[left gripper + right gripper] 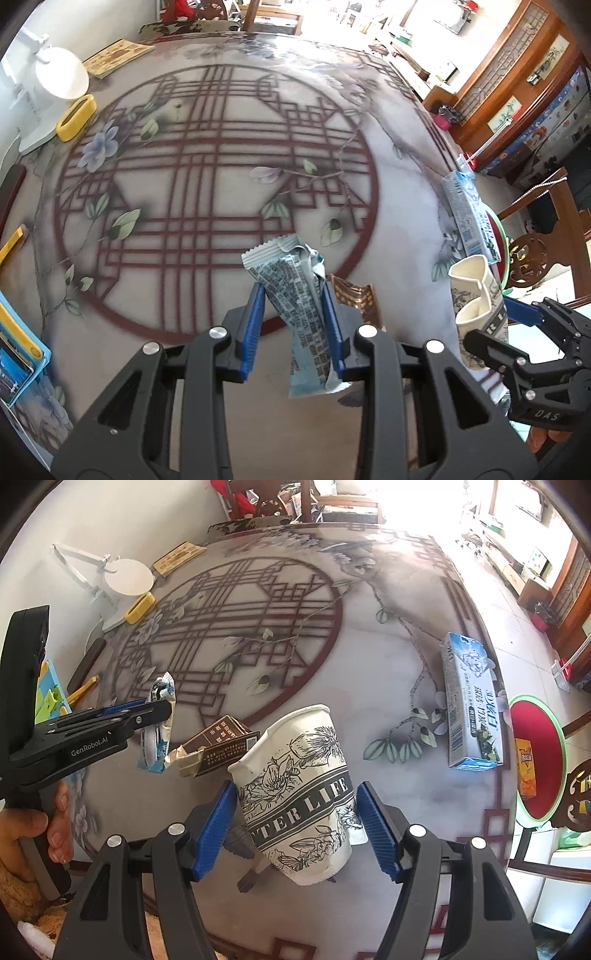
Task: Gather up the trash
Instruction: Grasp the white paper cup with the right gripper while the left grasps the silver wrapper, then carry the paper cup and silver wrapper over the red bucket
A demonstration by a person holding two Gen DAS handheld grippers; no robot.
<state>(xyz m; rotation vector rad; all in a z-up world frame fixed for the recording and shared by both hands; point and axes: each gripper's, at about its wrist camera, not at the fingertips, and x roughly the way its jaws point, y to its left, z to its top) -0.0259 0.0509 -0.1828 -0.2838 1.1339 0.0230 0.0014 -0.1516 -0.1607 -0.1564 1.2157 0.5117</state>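
My left gripper (293,295) is shut on a blue and white snack wrapper (299,295) and holds it above the table; the wrapper hangs down between the blue pads. It also shows in the right wrist view (157,731), held by the left gripper (155,709). My right gripper (295,805) is shut on a crushed paper cup (299,794) printed with flowers and lettering, lifted off the table. The cup also shows in the left wrist view (478,310). A brown cigarette pack (218,746) lies crumpled on the table between the two grippers.
A long blue and white carton (469,701) lies at the table's right edge. A red bin with a green rim (537,757) stands beyond that edge, an orange packet inside. A white lamp (55,77), a yellow holder (75,118) and a booklet (118,57) sit far left.
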